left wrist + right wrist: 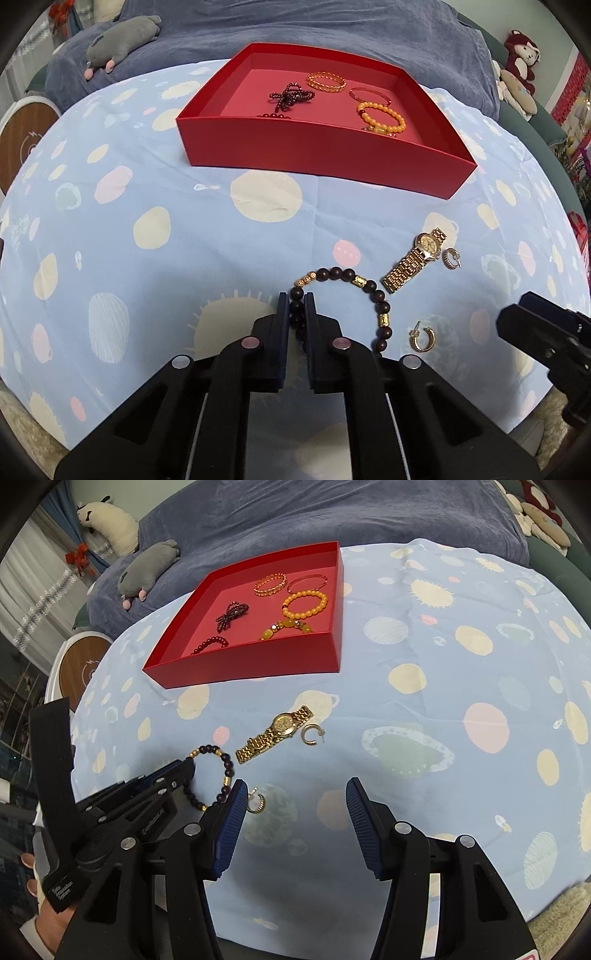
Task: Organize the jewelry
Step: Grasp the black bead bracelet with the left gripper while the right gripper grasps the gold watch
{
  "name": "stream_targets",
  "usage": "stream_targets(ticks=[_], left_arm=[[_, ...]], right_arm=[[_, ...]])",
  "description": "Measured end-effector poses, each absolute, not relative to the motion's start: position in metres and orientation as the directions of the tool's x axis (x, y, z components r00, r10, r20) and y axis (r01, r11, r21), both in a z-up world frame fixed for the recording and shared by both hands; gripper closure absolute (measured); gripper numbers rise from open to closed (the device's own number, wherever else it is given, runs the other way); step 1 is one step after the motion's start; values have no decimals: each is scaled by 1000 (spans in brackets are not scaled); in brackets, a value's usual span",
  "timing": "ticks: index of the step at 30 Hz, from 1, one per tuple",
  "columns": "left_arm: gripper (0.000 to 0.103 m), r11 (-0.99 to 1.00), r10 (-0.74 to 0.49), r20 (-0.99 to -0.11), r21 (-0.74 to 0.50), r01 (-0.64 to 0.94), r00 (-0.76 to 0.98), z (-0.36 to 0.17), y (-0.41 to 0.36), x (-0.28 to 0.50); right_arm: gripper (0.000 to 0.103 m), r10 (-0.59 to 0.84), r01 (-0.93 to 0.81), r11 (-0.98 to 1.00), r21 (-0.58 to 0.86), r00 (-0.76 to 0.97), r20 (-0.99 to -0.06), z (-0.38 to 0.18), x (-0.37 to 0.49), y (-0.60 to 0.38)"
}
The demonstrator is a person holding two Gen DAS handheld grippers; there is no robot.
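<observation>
Left gripper [296, 301] clamped on bracelet [341, 275] at lower centre — right gripper [295, 794] agape, empty.

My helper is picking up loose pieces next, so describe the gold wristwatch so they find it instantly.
On the blue spotted bedspread, look in front of the red cardboard tray. The gold metal-link wristwatch lies there stretched out straight, between a dark beaded bracelet and a small gold hoop earring; it alone has a round dial.

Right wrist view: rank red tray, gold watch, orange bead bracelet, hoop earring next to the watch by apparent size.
1. red tray
2. gold watch
3. orange bead bracelet, looks a bit smaller than the watch, but it lies farther away in the tray, so this order is unsure
4. hoop earring
</observation>
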State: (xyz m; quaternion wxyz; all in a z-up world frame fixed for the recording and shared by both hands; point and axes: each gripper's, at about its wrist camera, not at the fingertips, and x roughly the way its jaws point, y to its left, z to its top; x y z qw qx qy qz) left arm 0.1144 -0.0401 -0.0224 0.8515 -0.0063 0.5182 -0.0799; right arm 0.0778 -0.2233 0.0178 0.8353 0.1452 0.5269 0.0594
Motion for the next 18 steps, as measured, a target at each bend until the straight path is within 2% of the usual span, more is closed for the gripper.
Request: stream_targets(ticks=[5,12,18], left_arm=[[95,991,-130,-883,-96,98,451,-22,-27,111],[95,992,-124,-885,-103,70,448,-22,-11,106],[95,990,-138,-884,-123,63,446,-23,-6,105]], right_arm=[[57,285,64,938,341,417,-863,7,95,-209],[58,312,96,922,375,388,-867,-10,115,-186],[58,263,105,939,328,398,-879,-18,129,-175]])
